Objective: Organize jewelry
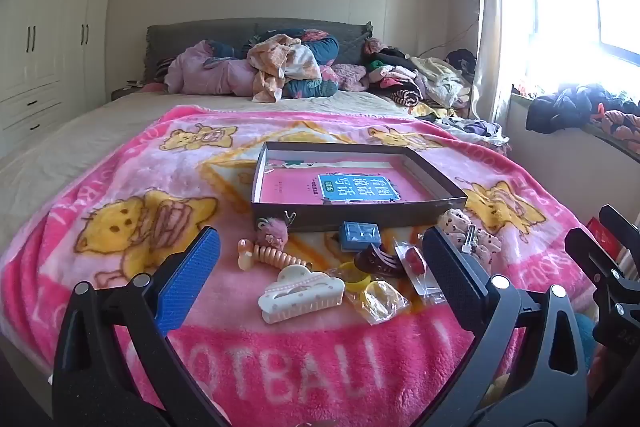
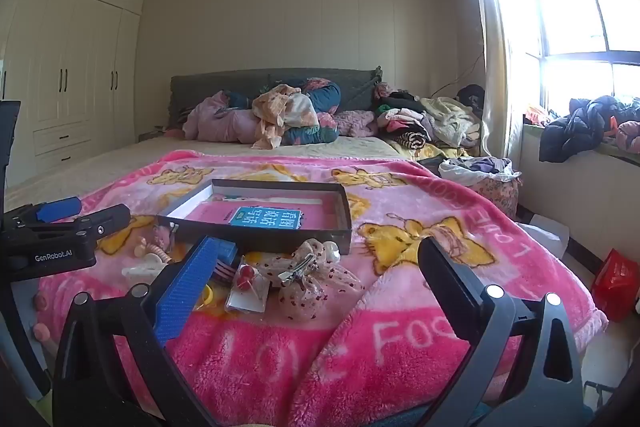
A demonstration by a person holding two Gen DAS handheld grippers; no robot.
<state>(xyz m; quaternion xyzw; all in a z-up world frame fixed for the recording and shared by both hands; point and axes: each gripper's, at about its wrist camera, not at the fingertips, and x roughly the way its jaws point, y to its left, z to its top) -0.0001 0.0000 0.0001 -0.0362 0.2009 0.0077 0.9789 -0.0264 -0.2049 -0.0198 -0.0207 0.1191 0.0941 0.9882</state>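
A shallow dark box (image 1: pixel 436 205) with a pink book inside lies on the pink blanket; it also shows in the right wrist view (image 2: pixel 346 223). In front of it lie a cream hair claw (image 1: pixel 300 293), a peach spiral hair tie (image 1: pixel 268 257), a pink pompom (image 1: pixel 274 233), a small blue box (image 1: pixel 359 235), a dark claw clip (image 1: pixel 378 261), bagged yellow bands (image 1: pixel 378 301), bagged red beads (image 2: pixel 245 277) and a dotted bow clip (image 2: pixel 316 277). My left gripper (image 1: pixel 320 267) is open above the pile. My right gripper (image 2: pixel 316 267) is open near the bow.
The pink blanket (image 1: pixel 120 167) covers the bed's near end. Heaps of clothes (image 1: pixel 288 67) sit at the headboard. A window ledge with clothes (image 2: pixel 580 131) runs along the right; a red bag (image 2: pixel 616 283) is on the floor. Wardrobes (image 2: pixel 72 79) stand left.
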